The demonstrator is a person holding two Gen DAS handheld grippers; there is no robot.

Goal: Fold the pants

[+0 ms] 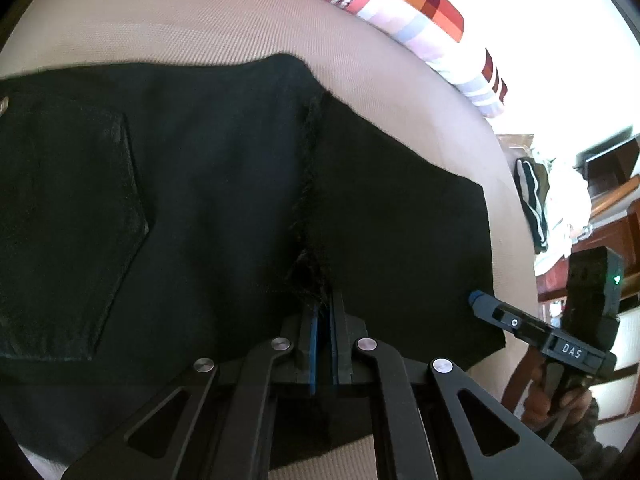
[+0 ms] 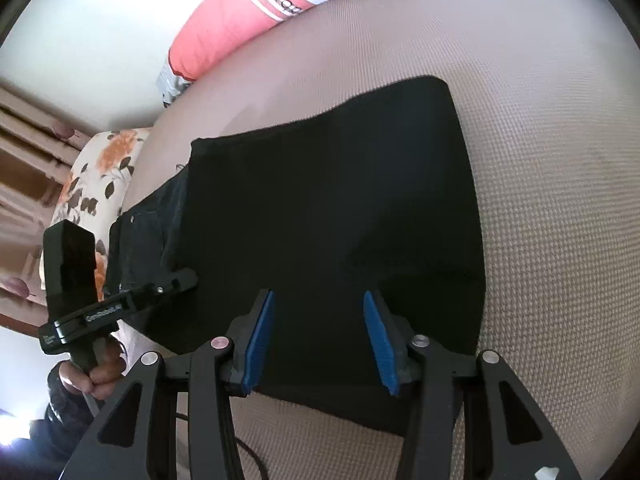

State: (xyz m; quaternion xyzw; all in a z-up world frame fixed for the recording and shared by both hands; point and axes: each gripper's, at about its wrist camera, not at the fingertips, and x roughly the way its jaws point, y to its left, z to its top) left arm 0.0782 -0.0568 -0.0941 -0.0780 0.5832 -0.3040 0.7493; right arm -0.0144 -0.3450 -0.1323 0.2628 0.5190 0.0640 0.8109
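The black denim pants (image 1: 224,200) lay folded on the beige woven bed cover (image 1: 200,28), the frayed hem edge of a leg running across the middle of the stack and a stitched back pocket (image 1: 76,236) showing on the layer to my left. My left gripper (image 1: 323,344) was clenched, its blue-padded fingers (image 1: 313,344) pressed nearly together right at the frayed hem (whether any cloth sat between the pads, I could not tell). My right gripper (image 2: 320,340) was released, its blue pads (image 2: 260,340) spread wide and hovering over the near edge of the folded black panel (image 2: 320,200). In the right wrist view my left gripper's tip rested on the pants near where the waist end stuck out from under the top layer. A long pink bolster pillow with white stripes (image 2: 224,28) lay along the far side of the bed, and a floral pillow with orange blooms (image 2: 100,176) sat past the waist end.
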